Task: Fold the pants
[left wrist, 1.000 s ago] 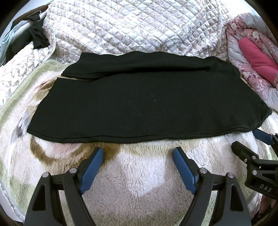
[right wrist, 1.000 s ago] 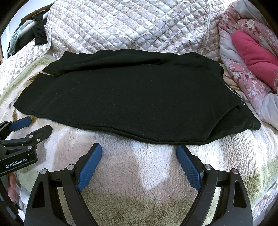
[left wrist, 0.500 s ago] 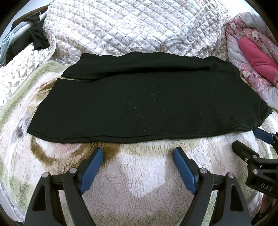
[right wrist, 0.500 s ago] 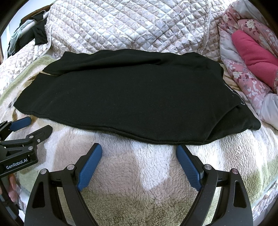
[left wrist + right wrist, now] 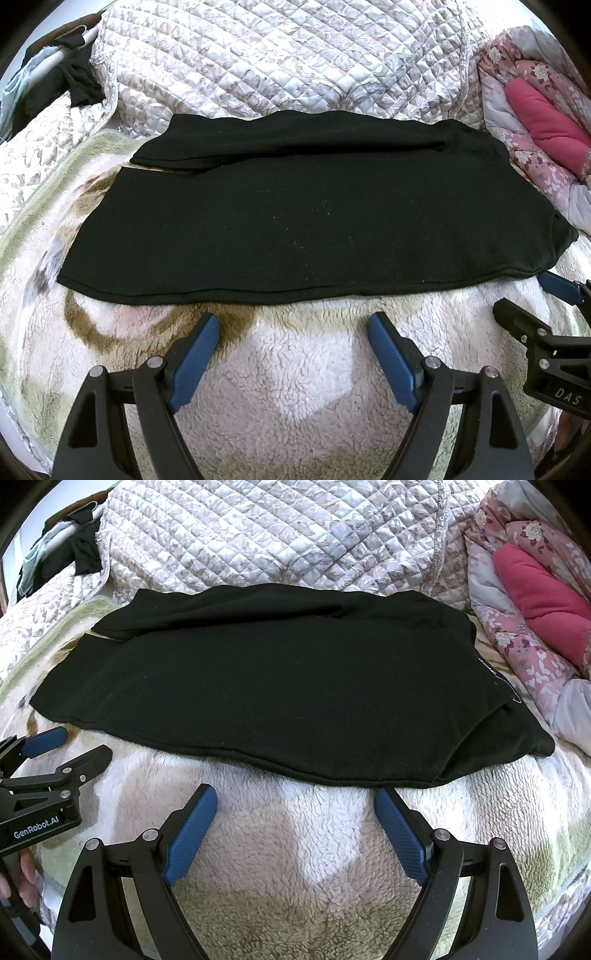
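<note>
The black pants (image 5: pixel 314 221) lie flat across the fleece blanket (image 5: pixel 295 369), one leg laid over the other, leg ends to your left, waistband (image 5: pixel 524 720) to your right. The upper leg sits slightly skewed, its hem (image 5: pixel 166 160) set back from the lower one.

Left gripper (image 5: pixel 291 330): fingers wide apart, empty, hovering just short of the near edge. Right gripper (image 5: pixel 295 805): likewise spread and empty, its right fingertip (image 5: pixel 384 801) touching or almost touching the near seam.

Judgement: lengthwise fold done; crosswise fold pending. Next, take one end with both grippers, one per corner, catching both layers, and carry it across to the other end. Watch that skewed upper leg: it may slide.
</note>
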Demonstrator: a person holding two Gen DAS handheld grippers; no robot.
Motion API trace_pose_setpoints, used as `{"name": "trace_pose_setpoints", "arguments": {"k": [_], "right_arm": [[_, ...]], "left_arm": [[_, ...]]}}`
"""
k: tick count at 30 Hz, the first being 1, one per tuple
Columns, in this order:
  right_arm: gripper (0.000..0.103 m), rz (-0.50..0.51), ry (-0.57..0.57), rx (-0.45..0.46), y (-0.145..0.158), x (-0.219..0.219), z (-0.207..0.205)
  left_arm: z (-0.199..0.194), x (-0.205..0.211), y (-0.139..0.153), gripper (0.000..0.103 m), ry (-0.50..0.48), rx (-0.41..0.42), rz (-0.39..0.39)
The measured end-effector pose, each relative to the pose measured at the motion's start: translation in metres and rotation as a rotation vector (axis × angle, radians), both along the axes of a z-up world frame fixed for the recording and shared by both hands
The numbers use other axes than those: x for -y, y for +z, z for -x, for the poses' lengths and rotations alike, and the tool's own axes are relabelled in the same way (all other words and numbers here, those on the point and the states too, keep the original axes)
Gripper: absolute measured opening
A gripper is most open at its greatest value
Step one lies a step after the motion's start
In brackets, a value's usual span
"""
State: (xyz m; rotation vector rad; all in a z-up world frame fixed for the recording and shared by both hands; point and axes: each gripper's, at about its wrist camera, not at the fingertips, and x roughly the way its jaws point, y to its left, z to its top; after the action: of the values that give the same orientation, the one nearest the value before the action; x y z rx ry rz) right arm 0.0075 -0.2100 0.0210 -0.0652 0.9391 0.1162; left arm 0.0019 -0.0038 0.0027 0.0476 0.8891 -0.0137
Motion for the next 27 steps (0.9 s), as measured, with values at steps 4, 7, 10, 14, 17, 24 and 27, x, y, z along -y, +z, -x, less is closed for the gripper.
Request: {"name": "trace_pose_setpoints", "arguments": {"k": [4,7,10,14,17,24,27], "right_arm": [[0.087,0.0,0.002,-0.001,0.0002,0.0003,0.0002],[0.088,-0.001,0.002,-0.003,0.0003,0.0002,-0.0014],[0.088,-0.002,0.002,-0.003,-0.0001,0.0,-0.002],[0.088,-0.001,0.002,-0.003,-0.0002,-0.0001,-0.0014],[0.088,-0.003,0.003,-0.004,0.0,0.0007,-0.0019],[0.088,-0.002,0.003,-0.003,0.0005,0.0005,-0.001],[0.088,-0.004,0.002,0.002,0.0002,0.0011,-0.0013]], "left_arm": [[0.0,-0.0001,0.0,0.085,-0.001,0.0,0.001],[0.0001,0.0004,-0.0001,0.085,-0.001,0.0,0.0],[0.0003,0.0005,-0.0002,0.085,0.0,0.001,0.001],[-0.0002,0.0011,0.0003,0.085,0.001,0.001,0.0],[0.0004,0.0003,-0.0004,0.085,0.001,0.002,0.001],[-0.0003,0.0031,0.0009,0.085,0.001,0.006,0.001],[-0.0008,0.0035,0.0013,0.085,0.002,0.006,0.005]]}}
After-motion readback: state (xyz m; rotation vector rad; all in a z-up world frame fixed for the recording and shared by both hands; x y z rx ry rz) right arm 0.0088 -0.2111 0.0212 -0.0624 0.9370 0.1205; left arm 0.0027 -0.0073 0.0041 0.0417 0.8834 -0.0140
